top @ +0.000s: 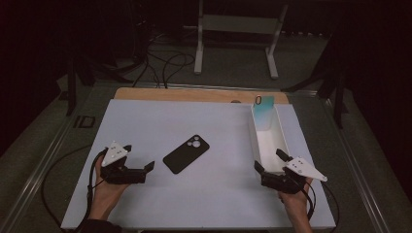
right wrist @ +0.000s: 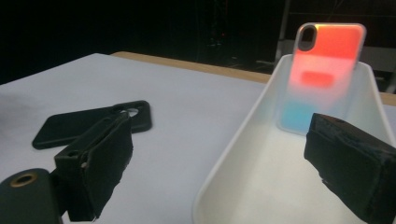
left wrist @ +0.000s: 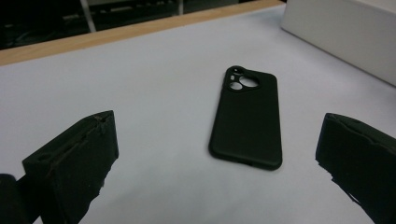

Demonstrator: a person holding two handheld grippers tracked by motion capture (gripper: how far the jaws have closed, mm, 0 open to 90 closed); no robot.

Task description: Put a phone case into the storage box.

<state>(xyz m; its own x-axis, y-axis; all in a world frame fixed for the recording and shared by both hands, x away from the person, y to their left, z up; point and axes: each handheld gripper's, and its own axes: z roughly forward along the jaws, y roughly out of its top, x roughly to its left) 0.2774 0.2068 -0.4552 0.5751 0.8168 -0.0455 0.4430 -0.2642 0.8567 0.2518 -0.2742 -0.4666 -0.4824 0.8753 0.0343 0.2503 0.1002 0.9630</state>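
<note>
A black phone case (top: 186, 153) lies flat on the white table top, camera cutout toward the far side; it also shows as the black phone case (left wrist: 247, 120) and the black phone case (right wrist: 91, 124). My left gripper (top: 141, 167) is open just left of it, nothing between its fingers. A long white tray (top: 278, 131) stands at the right. An iridescent phone case (top: 264, 112) leans upright against its far end, looking orange and blue as the iridescent phone case (right wrist: 323, 70). My right gripper (top: 269, 161) is open at the tray's near end, one finger on each side of its near corner.
A bare wooden strip (top: 194, 94) runs along the table's far edge. Behind it on the floor are a white frame stand (top: 236, 29) and dark cables (top: 160, 63). White surface lies free between the black case and the tray (right wrist: 243, 154).
</note>
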